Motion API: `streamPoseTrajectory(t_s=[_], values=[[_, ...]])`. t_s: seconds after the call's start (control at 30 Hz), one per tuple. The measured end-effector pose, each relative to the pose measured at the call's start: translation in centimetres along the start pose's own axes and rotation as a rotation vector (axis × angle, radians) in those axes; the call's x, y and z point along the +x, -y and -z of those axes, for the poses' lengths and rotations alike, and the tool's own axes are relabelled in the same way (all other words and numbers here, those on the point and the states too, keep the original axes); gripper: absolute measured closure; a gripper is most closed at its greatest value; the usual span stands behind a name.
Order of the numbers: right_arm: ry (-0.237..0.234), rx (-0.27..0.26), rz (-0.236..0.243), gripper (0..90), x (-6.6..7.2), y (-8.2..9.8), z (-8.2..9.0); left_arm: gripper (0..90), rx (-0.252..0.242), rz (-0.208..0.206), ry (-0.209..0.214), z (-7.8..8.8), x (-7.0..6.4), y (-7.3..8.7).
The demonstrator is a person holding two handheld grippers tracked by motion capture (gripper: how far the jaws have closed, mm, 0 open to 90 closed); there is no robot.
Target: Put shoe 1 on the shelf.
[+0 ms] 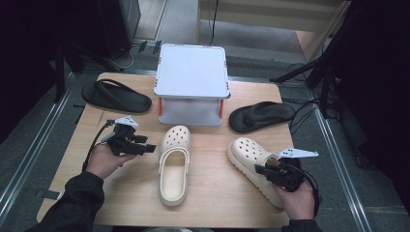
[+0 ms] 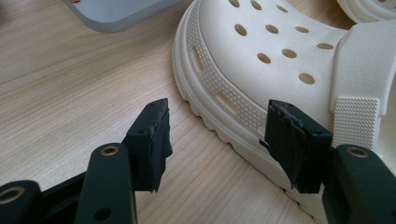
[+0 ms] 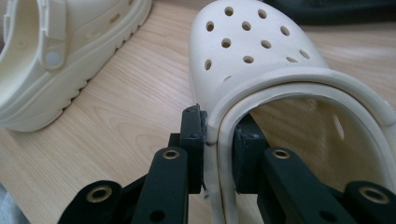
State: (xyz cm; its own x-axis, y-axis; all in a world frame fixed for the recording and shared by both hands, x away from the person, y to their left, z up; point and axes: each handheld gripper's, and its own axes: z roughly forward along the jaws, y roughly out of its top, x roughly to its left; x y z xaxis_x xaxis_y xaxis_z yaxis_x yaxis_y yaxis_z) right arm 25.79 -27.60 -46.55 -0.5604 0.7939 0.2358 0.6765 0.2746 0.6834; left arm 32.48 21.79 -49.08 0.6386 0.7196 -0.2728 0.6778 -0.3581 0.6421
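Two cream clogs lie on the wooden table (image 1: 220, 195). The middle clog (image 1: 175, 164) points away from me. My left gripper (image 1: 150, 144) hovers open just left of its toe part; in the left gripper view its jaws (image 2: 219, 140) stand wide, the right one close against the clog's ribbed sole edge (image 2: 224, 100). The right clog (image 1: 249, 154) lies angled, toe toward the far left. My right gripper (image 1: 259, 169) is shut on the left side wall of its opening; the right gripper view shows that rim (image 3: 252, 93) running down to where the two pads (image 3: 218, 135) pinch it.
A white two-tier rack (image 1: 192, 72) stands at the table's far middle. A black flip-flop (image 1: 116, 96) lies to its left, another (image 1: 261, 115) to its right. The table's right edge runs close to the right clog.
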Motion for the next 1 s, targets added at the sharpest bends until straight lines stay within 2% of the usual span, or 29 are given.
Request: streamPoseTrajectory(t_s=[0.2, 0.23, 0.3, 0.33, 0.63, 1.0], values=[[-0.018, -0.009, 0.031, 78.4, 1.5, -1.4, -1.0, 41.2, -0.004, 0.001, -0.001, 0.1, -0.1, 0.1], [-0.023, -0.007, 0.037, 78.4, 2.0, -2.1, -1.6, 41.2, -0.008, 0.003, -0.002, 0.2, -0.2, 0.2], [-0.026, -0.009, 0.043, 78.4, 2.3, -2.4, -1.9, 41.2, -0.009, 0.006, 0.000, 0.2, -0.2, 0.3], [-0.038, -0.005, 0.044, 78.4, 2.9, -3.0, -2.7, 41.2, -0.011, 0.004, -0.002, 0.3, -0.2, 0.3], [-0.073, 0.019, 0.045, 78.3, 4.2, -5.2, -5.8, 41.2, -0.015, -0.004, -0.005, 0.4, -0.4, 0.5], [-0.037, 0.048, 0.046, 78.1, 5.3, -7.0, -8.5, 41.3, -0.014, -0.004, -0.004, 0.5, -0.4, 0.6]])
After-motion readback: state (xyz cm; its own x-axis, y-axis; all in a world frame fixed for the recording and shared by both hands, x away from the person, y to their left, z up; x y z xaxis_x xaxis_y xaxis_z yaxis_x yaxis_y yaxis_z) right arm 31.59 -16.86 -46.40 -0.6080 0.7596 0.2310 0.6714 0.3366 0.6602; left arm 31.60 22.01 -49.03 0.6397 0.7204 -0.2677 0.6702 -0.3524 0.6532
